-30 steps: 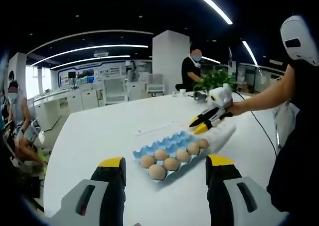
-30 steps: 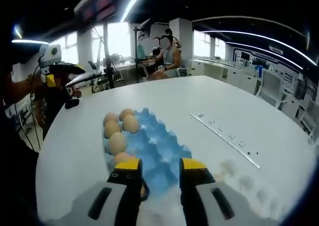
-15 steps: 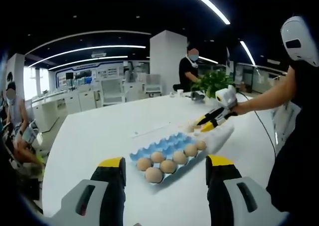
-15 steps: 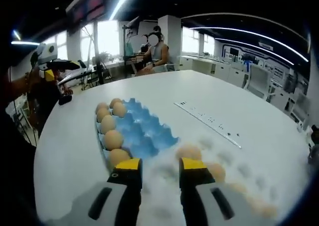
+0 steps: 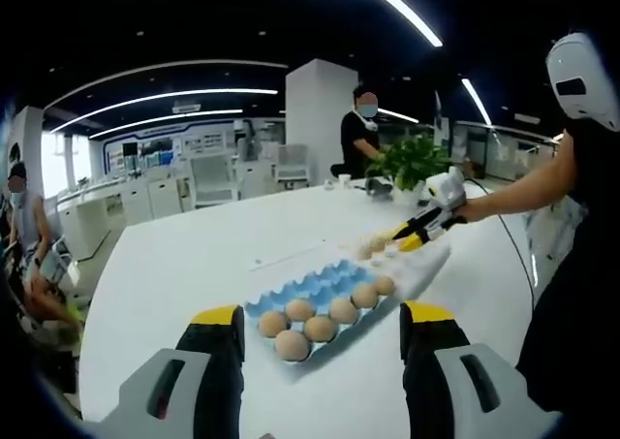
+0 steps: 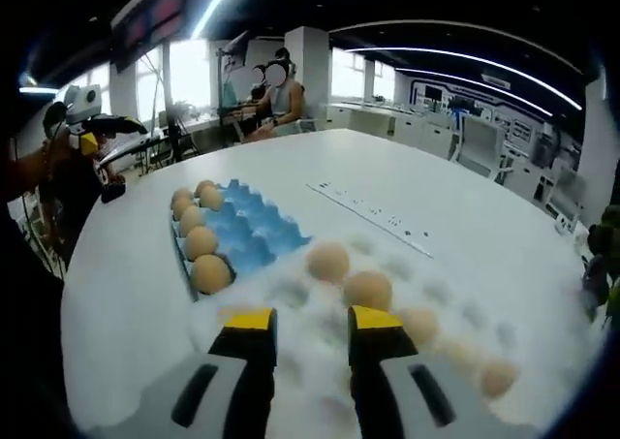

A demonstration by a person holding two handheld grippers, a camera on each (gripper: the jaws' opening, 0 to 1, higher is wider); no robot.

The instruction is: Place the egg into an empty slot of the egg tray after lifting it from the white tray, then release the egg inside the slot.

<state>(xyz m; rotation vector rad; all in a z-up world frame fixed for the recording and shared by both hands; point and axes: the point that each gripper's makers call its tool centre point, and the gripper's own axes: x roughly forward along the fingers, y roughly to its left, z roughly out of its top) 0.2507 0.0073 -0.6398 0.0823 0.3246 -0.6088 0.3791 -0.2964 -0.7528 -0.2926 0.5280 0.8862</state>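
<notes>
A blue egg tray (image 5: 320,286) lies on the white table with several brown eggs along one row (image 5: 302,325); its other slots are bare. Just right of it lies the white tray (image 5: 426,260). My right gripper (image 5: 415,235), held by a hand, hovers low over that white tray. In the right gripper view my right gripper (image 6: 310,321) stands open above the white tray (image 6: 291,303), nothing between its jaws. Several eggs rest there, the nearest (image 6: 368,289) just ahead of the right jaw, another (image 6: 327,262) beyond. The blue egg tray (image 6: 254,228) sits ahead to the left. My left gripper (image 5: 322,318) is open and held back from the trays.
A thin white strip (image 6: 373,214) lies on the table beyond the trays. A potted plant (image 5: 412,158) stands at the table's far edge, with a person behind it. More people sit at the sides. The left gripper (image 6: 97,121) shows far left.
My right gripper has moved off the blue egg tray and over the white tray, so its eggs now lie ahead of the jaws. The left gripper has hardly moved.
</notes>
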